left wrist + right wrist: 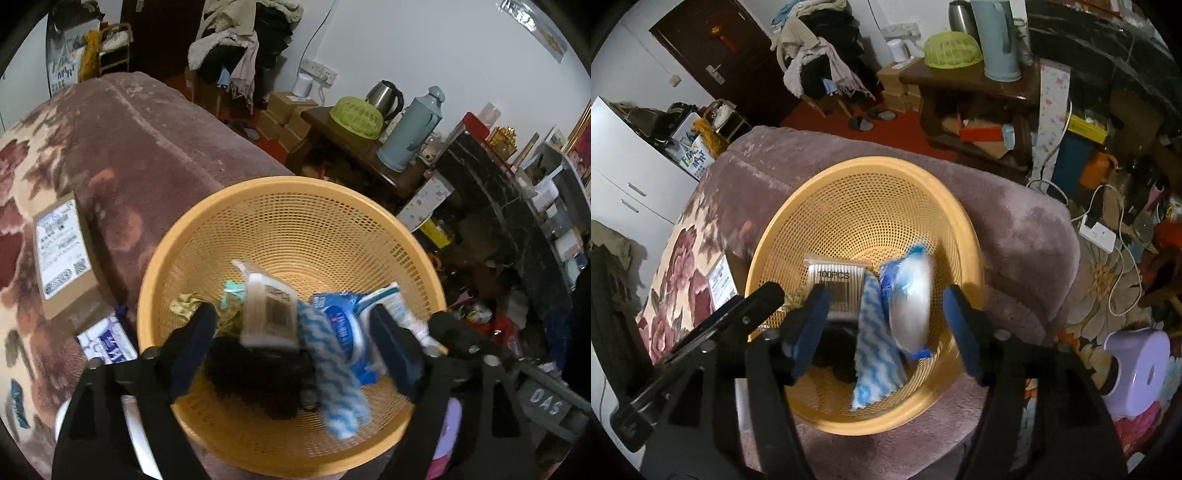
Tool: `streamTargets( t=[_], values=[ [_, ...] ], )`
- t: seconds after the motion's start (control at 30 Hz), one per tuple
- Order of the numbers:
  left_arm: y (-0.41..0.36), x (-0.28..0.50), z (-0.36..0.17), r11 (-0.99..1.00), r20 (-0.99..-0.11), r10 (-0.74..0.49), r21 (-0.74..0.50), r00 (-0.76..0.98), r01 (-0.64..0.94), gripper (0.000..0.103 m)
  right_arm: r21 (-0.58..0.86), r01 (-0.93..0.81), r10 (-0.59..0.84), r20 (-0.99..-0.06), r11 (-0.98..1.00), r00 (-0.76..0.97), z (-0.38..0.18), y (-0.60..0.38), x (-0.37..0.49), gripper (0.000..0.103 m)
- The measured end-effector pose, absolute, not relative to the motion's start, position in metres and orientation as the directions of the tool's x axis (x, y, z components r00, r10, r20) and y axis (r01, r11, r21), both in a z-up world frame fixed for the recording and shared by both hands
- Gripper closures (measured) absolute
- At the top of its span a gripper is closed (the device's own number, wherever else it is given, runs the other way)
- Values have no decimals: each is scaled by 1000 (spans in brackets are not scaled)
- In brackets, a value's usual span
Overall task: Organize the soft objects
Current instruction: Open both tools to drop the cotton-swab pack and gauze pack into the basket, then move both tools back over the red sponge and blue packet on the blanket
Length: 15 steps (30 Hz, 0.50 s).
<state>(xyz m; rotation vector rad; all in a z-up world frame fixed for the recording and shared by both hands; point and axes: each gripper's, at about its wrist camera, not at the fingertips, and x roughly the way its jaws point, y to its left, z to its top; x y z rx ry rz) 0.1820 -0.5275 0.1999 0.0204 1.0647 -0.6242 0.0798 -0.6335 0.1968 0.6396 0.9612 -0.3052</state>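
The soft things lay together in the orange mesh basket [236,218], which sat on a mauve plush blanket [147,147] with a flower pattern. Inside it a clear packet of cotton swabs [836,275] lay toward the far left, a blue-and-white zigzag cloth [873,354] ran down the middle, and a blue-and-white plastic pack [910,295], blurred, stood to the right of the cloth. Under them was a dark fuzzy item [251,373], and a scrap of yellow-green fabric [184,304] showed at the left wall of the basket.

The left hand-held gripper [299,339] hung over the basket with its blue-padded jaws spread wide; the swab packet and the cloth appeared between them, but the pads pressed on nothing. The right hand-held gripper [886,328] also stood parted above the basket, the blurred pack lying between its fingers without touching either pad.

Beside the basket on the blanket lay a cardboard box [62,254] with a printed label, and just below it a white-and-purple packet [107,343]. Farther off stood a wooden side table [964,81] carrying a green mesh cover [953,50], a pale blue thermos [413,129] and a steel kettle [386,96]. A lilac plastic stool [1137,373] stood on the floor at the right.
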Motion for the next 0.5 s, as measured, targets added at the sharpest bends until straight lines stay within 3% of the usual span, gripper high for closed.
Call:
streamTargets(
  t=[0.1,0.2,0.3,0.5],
  values=[
    [-521,182,200,834,-818,-465,-277,339,477,5,368,510,31,-833,778,553,198,-632,79,22],
    [-515,181,201,848,-822,-445,-260,356,461,3,359,507,24,-833,784,552,199,-628,78,19],
    [-509,179,202,855,-824,-433,-247,366,455,1,359,497,34,-835,790,549,198,-624,78,2],
    [-498,176,206,859,-827,-424,-238,369,453,1,353,481,42,-838,802,544,199,-614,72,0]
  ],
)
